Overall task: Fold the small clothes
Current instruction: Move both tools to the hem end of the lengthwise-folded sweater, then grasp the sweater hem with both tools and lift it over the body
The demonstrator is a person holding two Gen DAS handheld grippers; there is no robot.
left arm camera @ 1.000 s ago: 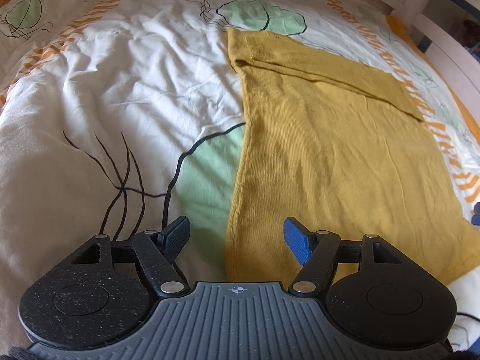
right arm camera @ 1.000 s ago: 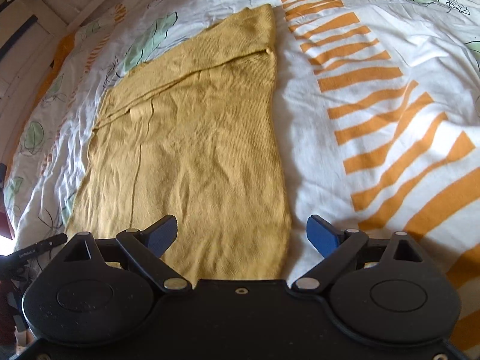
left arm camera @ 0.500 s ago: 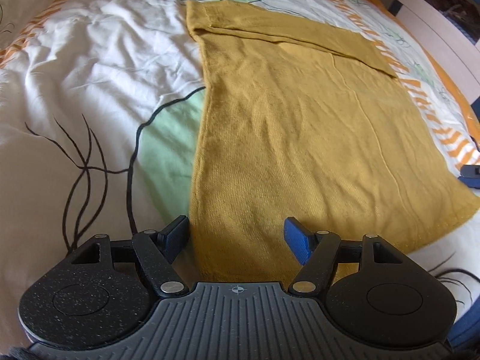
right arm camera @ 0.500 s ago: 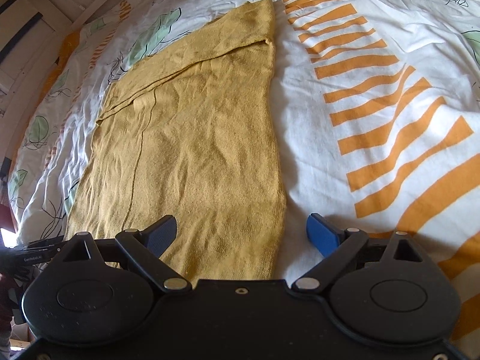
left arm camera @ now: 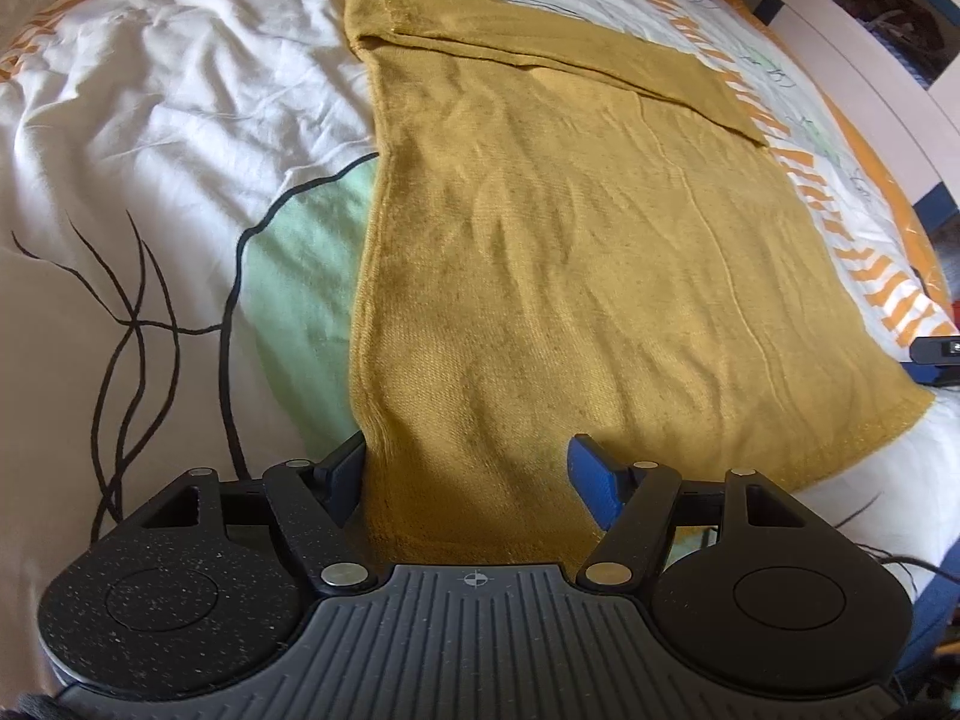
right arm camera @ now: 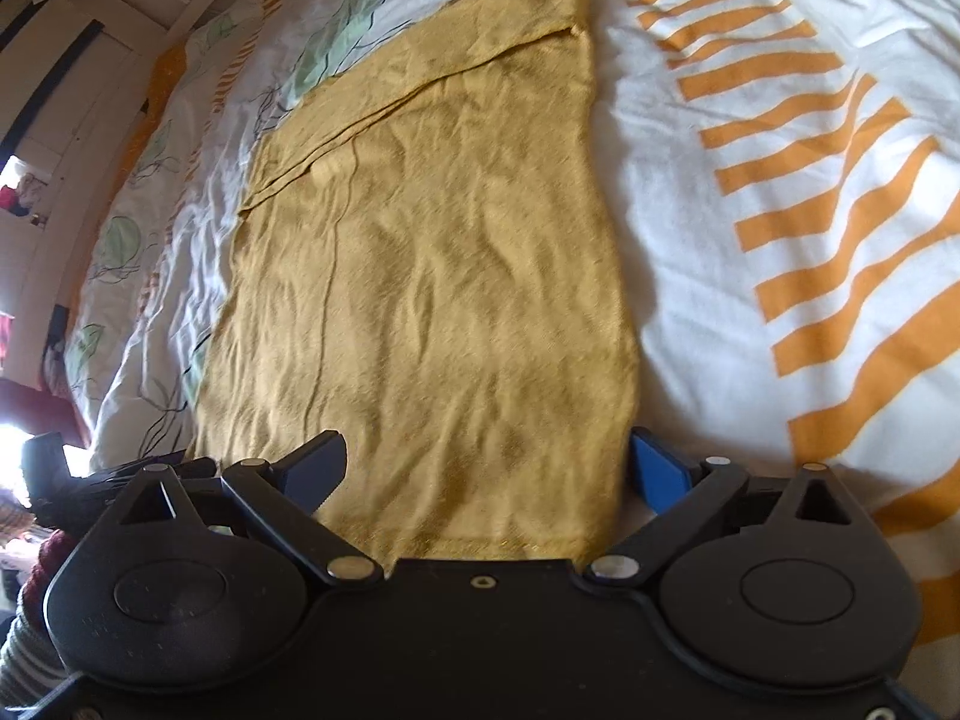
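A mustard-yellow knit garment [left arm camera: 570, 252] lies flat on the bed, its far end folded over as a band. My left gripper [left arm camera: 468, 468] is open, its jaws straddling the garment's near left corner, with the hem between the blue pads. In the right wrist view the same garment [right arm camera: 432, 276] fills the middle. My right gripper [right arm camera: 486, 468] is open, its jaws straddling the near right corner; the right pad [right arm camera: 657, 471] sits just outside the garment's edge. Neither gripper holds the cloth.
The white duvet [left arm camera: 150, 138] has black line drawings, green leaves and orange stripes [right arm camera: 840, 228]. A white bed frame [left arm camera: 870, 42] runs along the far right. The other gripper's tip [left arm camera: 936, 351] shows at the right edge.
Both grippers have moved forward and down onto the garment's near hem, so each corner now lies between open jaws. The left gripper has shifted right over the cloth.
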